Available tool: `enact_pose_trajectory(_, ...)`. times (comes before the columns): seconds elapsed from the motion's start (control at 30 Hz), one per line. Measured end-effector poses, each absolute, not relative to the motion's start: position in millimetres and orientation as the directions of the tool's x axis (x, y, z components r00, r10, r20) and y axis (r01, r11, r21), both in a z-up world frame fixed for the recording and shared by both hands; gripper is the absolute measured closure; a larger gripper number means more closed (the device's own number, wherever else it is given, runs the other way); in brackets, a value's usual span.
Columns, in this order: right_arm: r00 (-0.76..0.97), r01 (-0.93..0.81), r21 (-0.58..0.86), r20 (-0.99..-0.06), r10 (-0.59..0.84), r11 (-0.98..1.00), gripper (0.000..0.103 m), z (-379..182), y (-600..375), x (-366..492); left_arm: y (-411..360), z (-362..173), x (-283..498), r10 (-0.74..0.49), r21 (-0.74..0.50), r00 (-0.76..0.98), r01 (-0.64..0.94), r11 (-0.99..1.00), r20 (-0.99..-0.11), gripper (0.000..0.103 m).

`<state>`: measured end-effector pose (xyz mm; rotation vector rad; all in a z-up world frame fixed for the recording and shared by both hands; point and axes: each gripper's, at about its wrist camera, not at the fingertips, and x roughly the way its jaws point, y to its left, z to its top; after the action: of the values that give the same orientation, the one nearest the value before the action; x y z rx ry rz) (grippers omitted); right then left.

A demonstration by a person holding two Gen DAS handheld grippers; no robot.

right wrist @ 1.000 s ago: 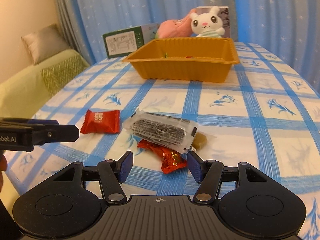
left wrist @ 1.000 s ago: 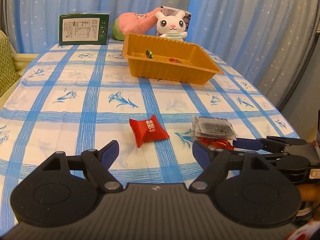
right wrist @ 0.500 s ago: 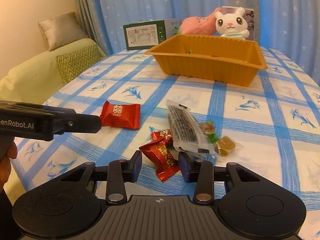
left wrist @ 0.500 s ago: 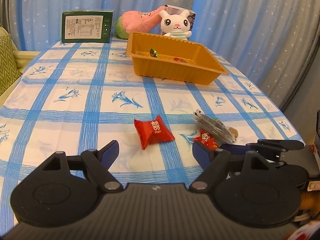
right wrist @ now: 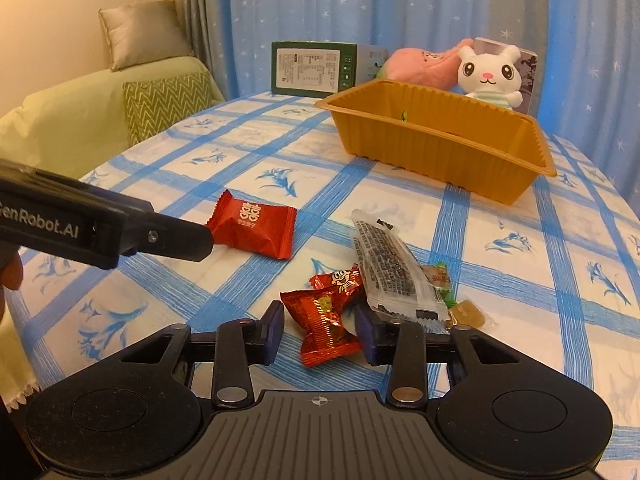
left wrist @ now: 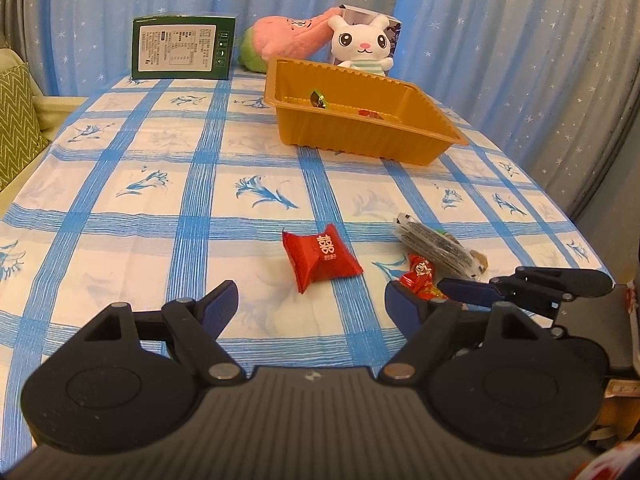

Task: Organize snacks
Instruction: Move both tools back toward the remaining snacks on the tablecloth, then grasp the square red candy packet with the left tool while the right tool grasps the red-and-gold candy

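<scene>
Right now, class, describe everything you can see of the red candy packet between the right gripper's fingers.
The red candy packet is a small crinkled foil pillow, shiny red with gold print and pinched, flared ends. It lies on the checked tablecloth, tilted, between the fingers of the right gripper, whose jaws have just closed on it. Behind it another red sweet touches it, beside a clear black-printed wrapper.

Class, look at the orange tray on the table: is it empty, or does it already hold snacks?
Not empty. The orange tray holds a green-wrapped candy and a red one; most of its floor is bare.
</scene>
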<state>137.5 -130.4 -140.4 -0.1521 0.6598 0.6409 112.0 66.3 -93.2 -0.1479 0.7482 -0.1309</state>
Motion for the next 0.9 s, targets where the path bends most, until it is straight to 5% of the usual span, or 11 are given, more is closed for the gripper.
enact_pose_trajectory(0.27,0.621,-0.565,0.098,-0.603,0.500,0.819,0.083,-132,-139,132,61,-92,115,-0.160,-0.122,0.724,0.105,0.987,-0.671,0.025)
enact_pose_trajectory(0.63,0.667,-0.444,0.201,-0.577,0.471,0.873,0.083,-123,-163,141,28,-93,138,-0.120,0.196,0.732,0.331,0.923,-0.670,0.030)
enact_pose_trajectory(0.9,0.672,-0.427,0.213,-0.576,0.466,0.879,0.083,-123,-164,146,15,-103,164,-0.175,0.238,0.691,0.458,0.856,-0.702,0.045)
